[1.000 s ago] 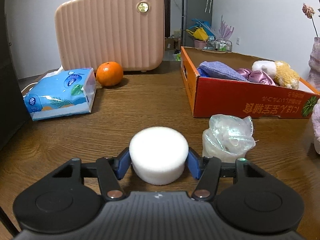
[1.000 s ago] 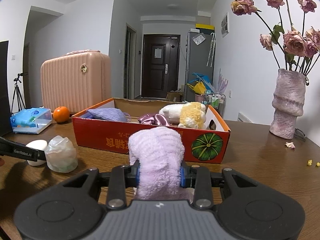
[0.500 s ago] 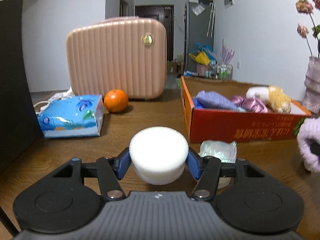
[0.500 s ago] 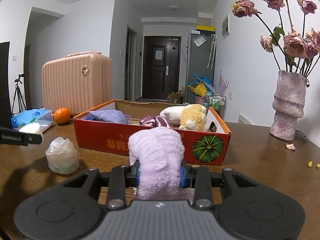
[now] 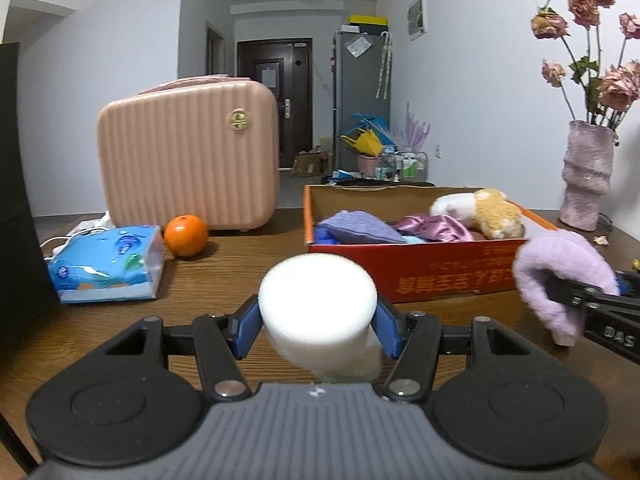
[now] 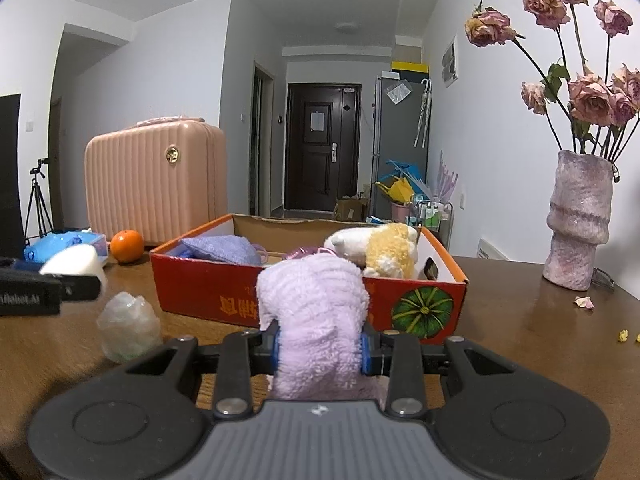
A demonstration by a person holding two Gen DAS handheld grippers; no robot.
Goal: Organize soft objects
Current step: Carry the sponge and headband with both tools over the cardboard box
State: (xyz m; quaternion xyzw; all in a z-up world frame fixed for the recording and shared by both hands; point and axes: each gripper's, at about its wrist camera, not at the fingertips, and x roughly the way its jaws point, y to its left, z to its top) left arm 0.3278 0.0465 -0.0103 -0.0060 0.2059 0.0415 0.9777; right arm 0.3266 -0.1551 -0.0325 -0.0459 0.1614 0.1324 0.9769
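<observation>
- A round white sponge [image 5: 317, 304] is clamped between the blue pads of the left gripper [image 5: 317, 320] and is carried clear of the wooden table [image 5: 224, 280], in front of the red cardboard box [image 5: 432, 276].
- A fluffy lilac cloth [image 6: 314, 324] is pinched by the right gripper [image 6: 320, 354] — its jaws are drawn in narrowly on the fabric, which bulges above them.
- The box is seen just beyond both grippers; a purple pouch [image 6: 220, 249], a shiny pink fabric piece [image 5: 434, 227] and a white-and-yellow plush toy [image 6: 380, 249] are already held inside it.
- A crumpled clear plastic bundle [image 6: 128, 326] is left on the table, near the box's front left corner.
- Farther left, a blue tissue pack [image 5: 106, 265] and an orange [image 5: 186, 235] are placed before a pink suitcase [image 5: 188, 156].
- A pink vase [image 6: 580, 220] of dried roses is stood well to the right of the box.
</observation>
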